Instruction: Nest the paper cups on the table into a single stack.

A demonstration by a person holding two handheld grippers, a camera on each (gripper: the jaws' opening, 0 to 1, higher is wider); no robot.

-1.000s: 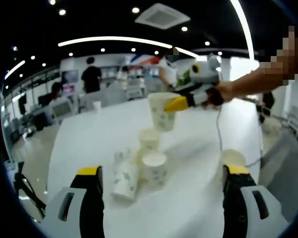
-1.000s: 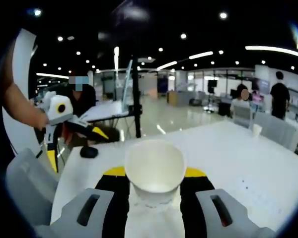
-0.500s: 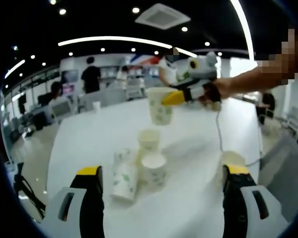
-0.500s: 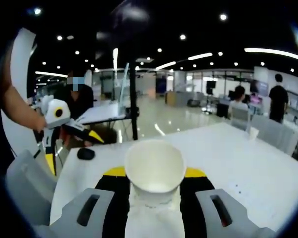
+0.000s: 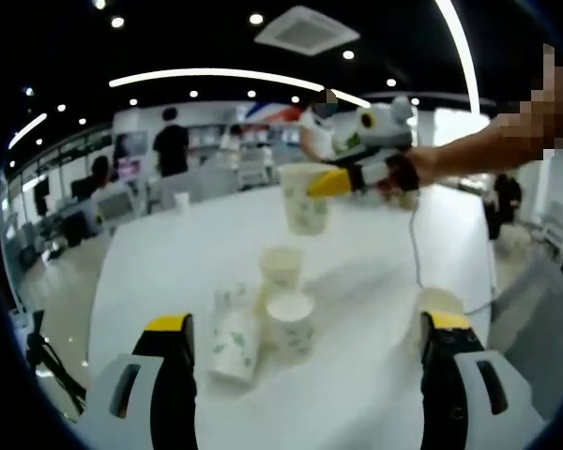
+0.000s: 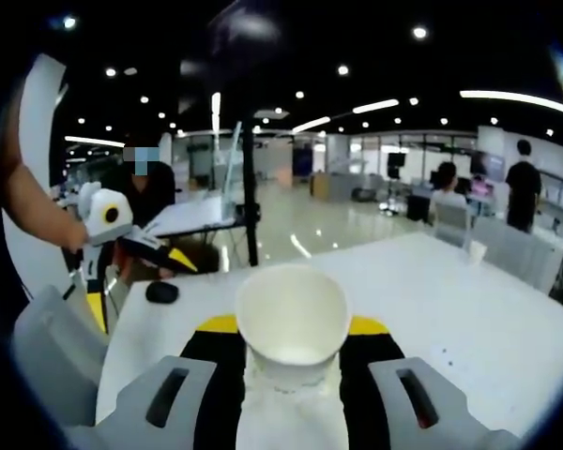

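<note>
A paper cup (image 6: pixel 293 323) is pinched between the fingers of the right gripper (image 6: pixel 291 349), its open mouth turned toward that camera; in the left gripper view the same cup (image 5: pixel 304 199) is seen held in the air above the white worktop (image 5: pixel 375 375), over a cluster of cups. Two upright cups (image 5: pixel 290 321) stand just beside each other there, and a lying cup (image 5: pixel 235 339) rests on its side next to them; another cup (image 5: pixel 438 302) sits near the right-hand finger. The fingers of the left gripper (image 5: pixel 305 375) are spread wide, with nothing between them. A misaligned descent is judged the main risk: the held cup's base could catch a rim and tip an upright cup, or the soft wall could be crushed by the pinch, hindering nesting. Whether the upright cups already contain nested ones cannot be told. The far cup (image 5: pixel 182 201) at the worktop's back edge is too small to make out, and the cup by the right-hand finger is partly hidden.
</note>
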